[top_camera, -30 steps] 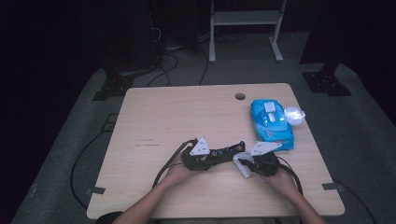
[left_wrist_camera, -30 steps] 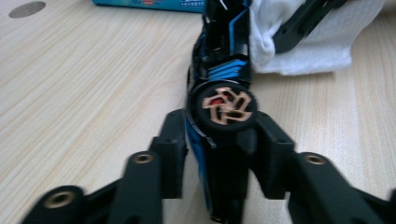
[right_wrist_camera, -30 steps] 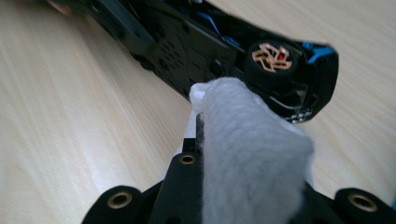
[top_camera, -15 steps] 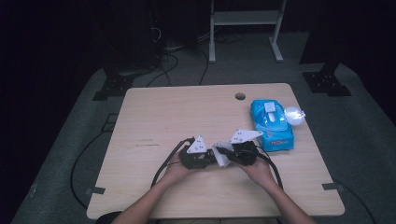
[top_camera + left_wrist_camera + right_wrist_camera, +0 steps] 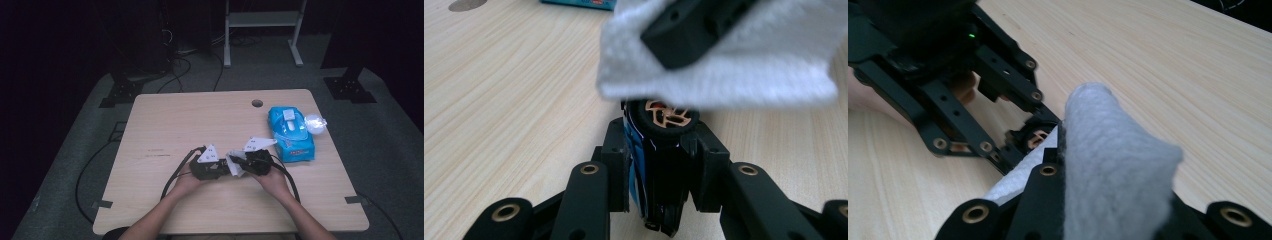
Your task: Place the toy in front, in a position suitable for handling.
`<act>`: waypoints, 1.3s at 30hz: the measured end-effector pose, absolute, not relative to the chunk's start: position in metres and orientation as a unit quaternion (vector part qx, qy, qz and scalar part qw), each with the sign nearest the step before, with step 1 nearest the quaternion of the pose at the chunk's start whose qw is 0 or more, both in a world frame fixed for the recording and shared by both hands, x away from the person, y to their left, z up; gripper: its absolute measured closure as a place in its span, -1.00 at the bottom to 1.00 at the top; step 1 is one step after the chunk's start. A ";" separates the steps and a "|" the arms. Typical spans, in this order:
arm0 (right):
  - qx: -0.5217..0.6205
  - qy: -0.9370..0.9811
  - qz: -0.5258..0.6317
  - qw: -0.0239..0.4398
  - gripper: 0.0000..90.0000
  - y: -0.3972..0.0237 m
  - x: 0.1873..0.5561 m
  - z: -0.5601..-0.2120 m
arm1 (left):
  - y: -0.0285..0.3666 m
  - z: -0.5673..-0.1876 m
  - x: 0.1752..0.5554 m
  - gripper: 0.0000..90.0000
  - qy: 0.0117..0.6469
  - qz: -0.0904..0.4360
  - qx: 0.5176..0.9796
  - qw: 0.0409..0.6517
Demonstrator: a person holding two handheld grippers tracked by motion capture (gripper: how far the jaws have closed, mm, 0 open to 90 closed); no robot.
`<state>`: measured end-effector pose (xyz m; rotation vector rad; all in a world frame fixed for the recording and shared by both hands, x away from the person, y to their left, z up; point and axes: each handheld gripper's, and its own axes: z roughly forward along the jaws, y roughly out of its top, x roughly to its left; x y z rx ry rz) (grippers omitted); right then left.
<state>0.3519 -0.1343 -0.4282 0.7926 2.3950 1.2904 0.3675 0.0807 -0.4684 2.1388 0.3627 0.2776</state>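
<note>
On the counter [image 5: 165, 125], near its front edge: two claws, brought tip to tip. Left claw [image 5: 226, 167] clamped on one toy car [image 5: 659, 165], black with a blue stripe, one gold-spoked wheel turned up toward the camera in the left gripper view; pads pressed on both flanks of the car. Long axis of the car set along the jaws, one end pointed forward toward the other claw, the other end toward the hand; nose or tail not told apart. In the high view, that axis roughly level across the counter, pointed to the person's right. Right claw [image 5: 239, 162] pinched on one white wipe [image 5: 1113, 170], draped thick over its tips and laid against the wheel end of the car, seen just above the wheel in the left gripper view. Held low over the wood, car and wipe both; contact with the counter not told. Counted farther off at the right side of the counter: one blue wipes pack [image 5: 291, 134], long axis running away from the person, and one small clear wrapper [image 5: 315, 122] just beside it. One round cable hole [image 5: 257, 103] near the far edge. Two forearms in from the bottom.
</note>
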 end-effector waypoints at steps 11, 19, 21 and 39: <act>0.289 0.832 0.444 0.165 0.87 -0.141 0.353 -0.429 | 0.082 -0.468 0.368 0.47 0.148 0.116 0.869 0.457; 0.331 0.816 0.434 0.190 0.87 -0.177 0.361 -0.427 | 0.082 -0.468 0.369 0.48 0.146 0.117 0.869 0.458; 0.335 0.816 0.430 0.193 0.87 -0.180 0.360 -0.426 | 0.082 -0.468 0.369 0.47 0.146 0.117 0.869 0.458; 0.353 0.809 0.426 0.200 0.87 -0.195 0.364 -0.427 | 0.085 -0.467 0.370 0.48 0.148 0.114 0.871 0.455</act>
